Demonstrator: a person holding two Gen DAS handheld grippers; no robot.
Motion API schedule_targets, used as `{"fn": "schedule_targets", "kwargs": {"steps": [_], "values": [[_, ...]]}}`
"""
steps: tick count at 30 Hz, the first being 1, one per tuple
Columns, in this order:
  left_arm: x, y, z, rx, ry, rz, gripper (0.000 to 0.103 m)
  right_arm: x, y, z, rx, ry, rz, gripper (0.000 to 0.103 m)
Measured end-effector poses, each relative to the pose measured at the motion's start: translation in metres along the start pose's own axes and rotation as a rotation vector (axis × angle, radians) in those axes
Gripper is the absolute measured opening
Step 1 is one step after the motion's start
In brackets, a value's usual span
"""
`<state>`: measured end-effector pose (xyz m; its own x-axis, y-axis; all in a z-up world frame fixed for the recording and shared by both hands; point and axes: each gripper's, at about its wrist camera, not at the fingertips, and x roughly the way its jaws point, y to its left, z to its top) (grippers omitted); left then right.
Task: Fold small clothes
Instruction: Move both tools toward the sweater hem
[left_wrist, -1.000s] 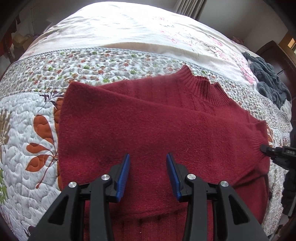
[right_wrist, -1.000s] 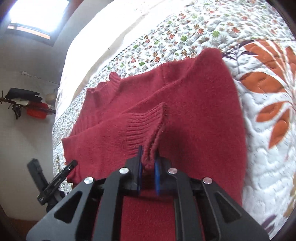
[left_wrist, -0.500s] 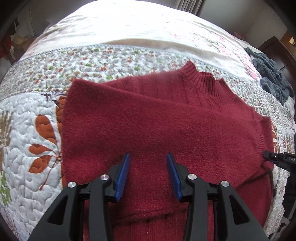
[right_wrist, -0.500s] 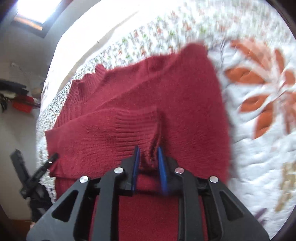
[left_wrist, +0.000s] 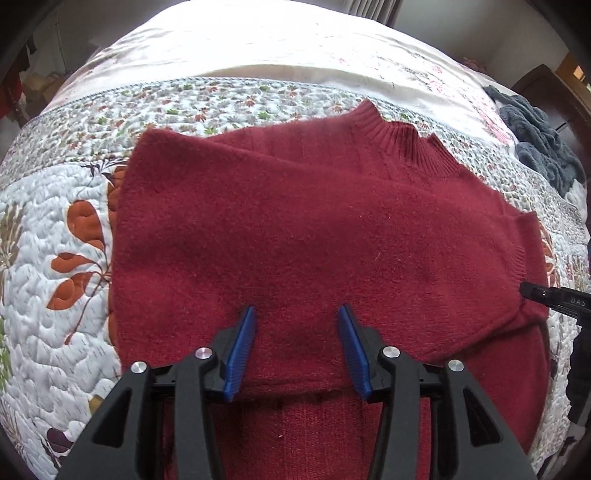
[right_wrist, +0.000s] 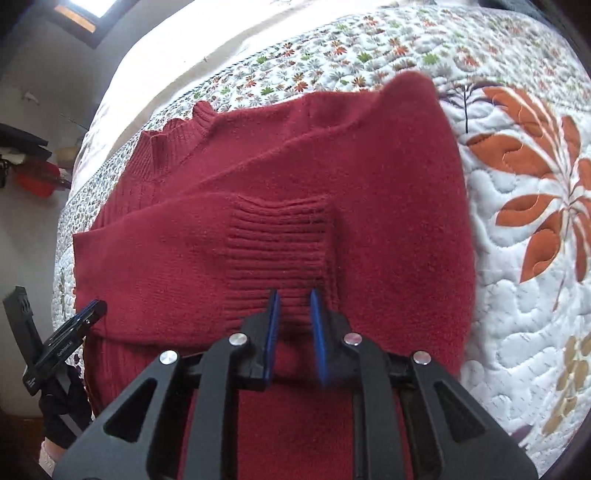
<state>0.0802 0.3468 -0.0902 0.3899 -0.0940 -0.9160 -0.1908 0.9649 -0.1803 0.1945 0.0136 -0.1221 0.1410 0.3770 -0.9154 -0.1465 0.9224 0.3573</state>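
Note:
A dark red knit sweater lies on the bed, collar toward the far side. One sleeve is folded across its body, and the ribbed cuff lies flat on the red knit. My right gripper is open just above the cuff's near edge, blue pads parted, holding nothing. In the left wrist view its black tip shows beside the cuff. My left gripper hovers open over the sweater's near part. It also shows at the sweater's left side.
The sweater rests on a white quilted bedspread with orange leaf patterns and a floral band. A grey-blue knitted cloth lies at the far right of the bed, beside dark wooden furniture. A wall shelf is off to the left.
My right gripper was shut on the ribbed cuff and has opened. The cuff now lies flat on the sweater. The left gripper stayed open and hardly moved.

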Motion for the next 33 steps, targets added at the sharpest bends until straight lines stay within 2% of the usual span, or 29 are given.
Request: {"fn": "schedule_targets", "kwargs": {"steps": [6,9,11,13,14,16,18,21,26,29,33], "values": [[0.007,-0.002,0.001,-0.021,0.006,0.0,0.05,0.006,0.002,-0.002,-0.019,-0.011,-0.022,0.016],[0.004,-0.001,0.004,-0.029,0.016,0.002,0.05,0.0,0.001,-0.001,-0.011,-0.013,-0.003,0.016],[-0.006,-0.001,0.004,-0.042,0.01,-0.002,0.05,-0.019,0.001,-0.006,-0.007,-0.05,0.023,0.02],[-0.025,-0.002,-0.004,-0.04,-0.015,0.0,0.05,-0.042,0.001,-0.018,-0.025,-0.093,0.036,0.031],[-0.031,-0.001,-0.008,-0.035,-0.022,0.003,0.05,-0.052,0.0,-0.026,-0.027,-0.101,0.046,0.033],[-0.049,0.002,-0.027,-0.021,-0.029,0.015,0.05,-0.069,-0.006,-0.05,-0.031,-0.09,0.072,0.033],[-0.066,0.01,-0.055,-0.014,-0.003,0.043,0.052,-0.081,-0.012,-0.077,-0.034,-0.062,0.075,0.034],[-0.081,0.024,-0.094,-0.014,0.058,0.091,0.054,-0.096,-0.025,-0.131,-0.055,0.003,0.041,0.036],[-0.105,0.05,-0.162,-0.053,0.188,0.133,0.056,-0.111,-0.039,-0.198,-0.043,0.099,0.001,0.042],[-0.115,0.062,-0.194,-0.099,0.249,0.122,0.06,-0.118,-0.048,-0.23,-0.016,0.147,-0.009,0.044],[-0.117,0.07,-0.227,-0.151,0.324,0.073,0.061,-0.123,-0.058,-0.266,0.0,0.214,-0.018,0.05]]}}
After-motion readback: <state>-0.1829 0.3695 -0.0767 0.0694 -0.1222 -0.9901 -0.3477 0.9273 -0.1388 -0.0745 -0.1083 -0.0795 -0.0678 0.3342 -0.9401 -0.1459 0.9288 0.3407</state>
